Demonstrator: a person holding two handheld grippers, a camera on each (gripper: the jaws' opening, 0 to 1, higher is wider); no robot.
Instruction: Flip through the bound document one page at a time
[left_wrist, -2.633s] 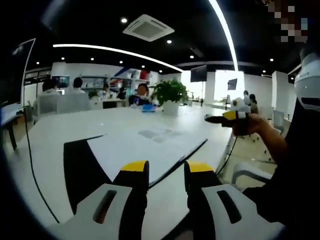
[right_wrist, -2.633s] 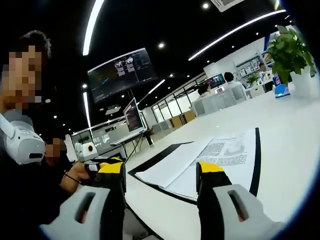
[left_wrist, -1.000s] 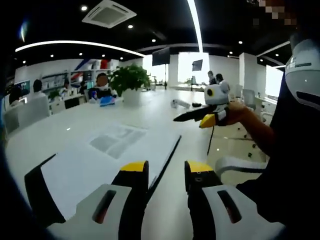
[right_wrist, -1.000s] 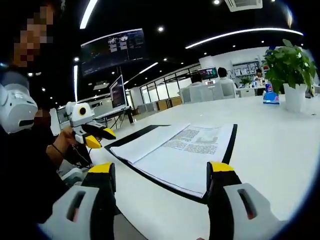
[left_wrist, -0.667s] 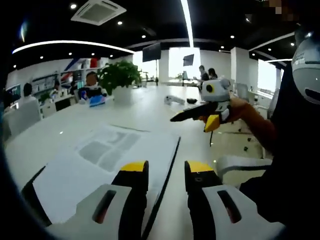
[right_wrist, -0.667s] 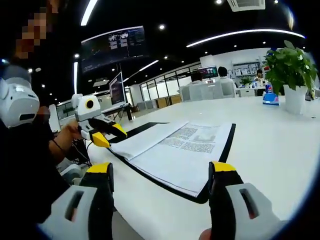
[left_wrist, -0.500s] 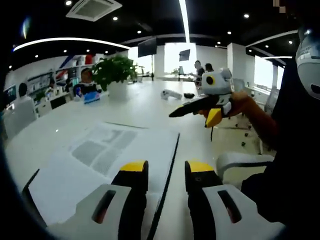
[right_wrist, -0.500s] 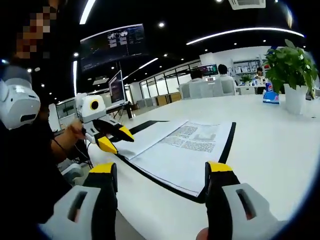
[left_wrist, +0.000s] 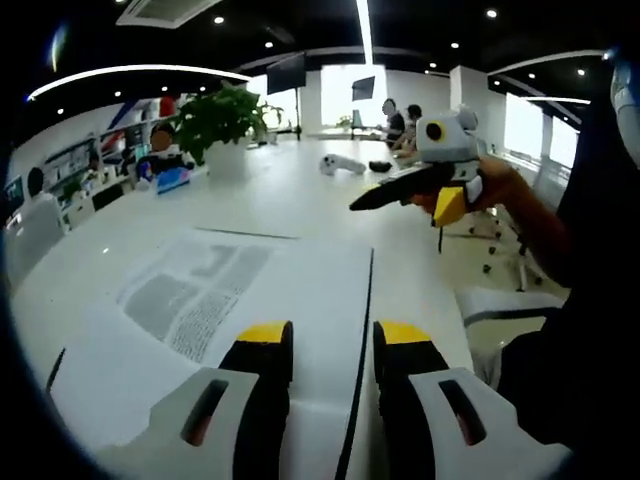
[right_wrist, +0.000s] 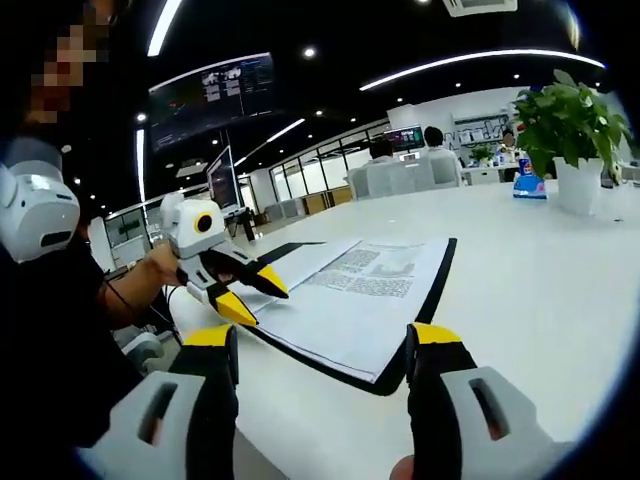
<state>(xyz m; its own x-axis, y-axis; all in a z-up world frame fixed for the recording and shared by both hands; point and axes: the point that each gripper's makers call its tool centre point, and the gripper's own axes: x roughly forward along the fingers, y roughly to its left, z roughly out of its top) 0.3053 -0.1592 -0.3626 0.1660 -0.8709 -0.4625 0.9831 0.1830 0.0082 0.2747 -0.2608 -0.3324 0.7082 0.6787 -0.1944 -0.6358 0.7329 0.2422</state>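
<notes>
Left gripper view puts the bound document (left_wrist: 250, 290) flat and open on the white table (left_wrist: 300, 195), a printed page facing up and a dark cover edge running along its near side. The left gripper (left_wrist: 327, 345) hovers right over that edge, its yellow-tipped jaws apart with nothing between them. Off to the side, the right gripper (left_wrist: 400, 195) hangs in the air above the table, held in a person's hand (left_wrist: 500, 190), clear of the paper.

Right gripper view gives the other angle: the document (right_wrist: 350, 290) lies ahead, text columns showing on the open page, and the left gripper (right_wrist: 262, 293) sits low at its near corner, jaws parted, tips just beside the page edge; whether they touch it I cannot tell. The right gripper's (right_wrist: 322, 345) own jaws stand wide apart and empty, short of the document.

So this looks like the approach step, lining up for a page pick. Next call, by my reading: slip one jaw under a single sheet at the corner, pinch lightly and lift it over without dragging extra pages.

Further out: a potted plant (right_wrist: 570, 120) on the table, people seated at distant desks, a hanging screen (right_wrist: 210, 100).
</notes>
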